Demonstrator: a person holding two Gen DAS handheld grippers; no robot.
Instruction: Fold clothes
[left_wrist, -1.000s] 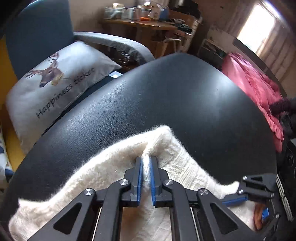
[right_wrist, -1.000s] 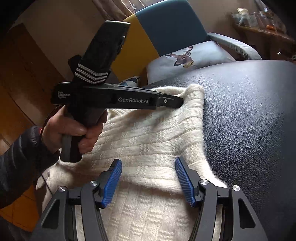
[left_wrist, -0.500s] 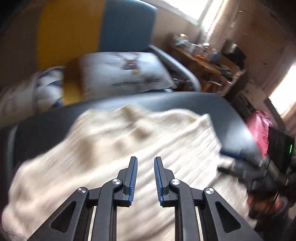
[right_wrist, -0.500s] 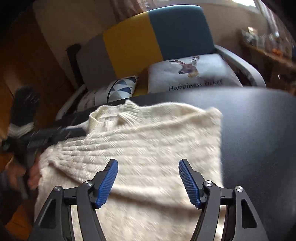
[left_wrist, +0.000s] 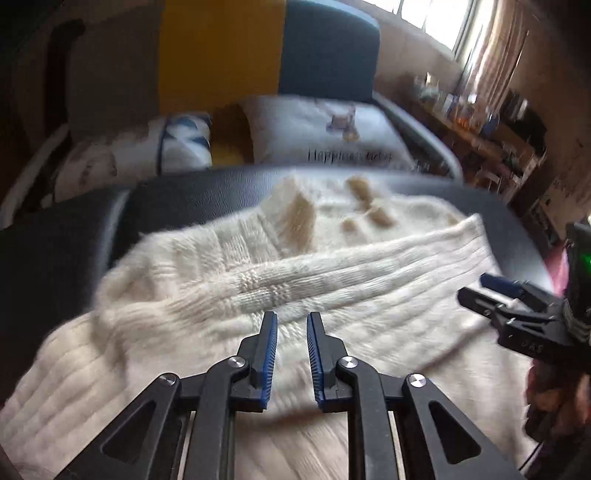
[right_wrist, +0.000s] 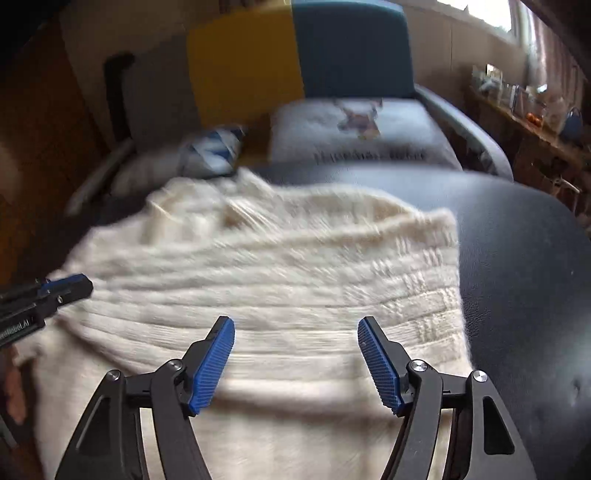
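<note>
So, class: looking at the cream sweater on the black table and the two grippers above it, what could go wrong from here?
1. The sweater is fuzzy, loose knit; the ridged fingertips might snag fibres on the next pinch.
2. Its right edge lies on the smooth black table, so a pull could drag the whole fold askew.
3. The left gripper is only narrowly open, while the right gripper gapes wide, so a pinch might catch several layers.
</note>
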